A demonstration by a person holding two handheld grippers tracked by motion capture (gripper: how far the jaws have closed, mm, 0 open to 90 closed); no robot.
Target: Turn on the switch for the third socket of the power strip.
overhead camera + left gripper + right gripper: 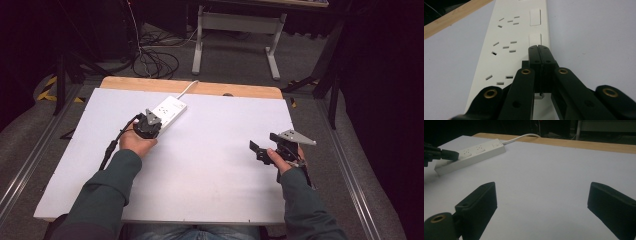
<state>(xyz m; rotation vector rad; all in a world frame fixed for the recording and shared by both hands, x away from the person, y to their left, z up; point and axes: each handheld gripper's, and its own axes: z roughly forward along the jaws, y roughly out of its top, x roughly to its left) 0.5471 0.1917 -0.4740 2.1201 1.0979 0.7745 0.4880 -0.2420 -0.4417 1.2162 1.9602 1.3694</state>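
Over the power strip [506, 50] on the white bench [210, 170] we see the left tool [539, 47] fully closed, tips at a rocker switch [535, 40]. Right tool [541, 202] wide open, empty, well apart.

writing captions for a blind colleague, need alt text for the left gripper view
The left gripper, its two black jaws closed together, hovers over or rests on a white power strip beside a row of rocker switches; contact cannot be judged. The strip lies lengthwise on a white table surface, with a wooden edge at upper left.
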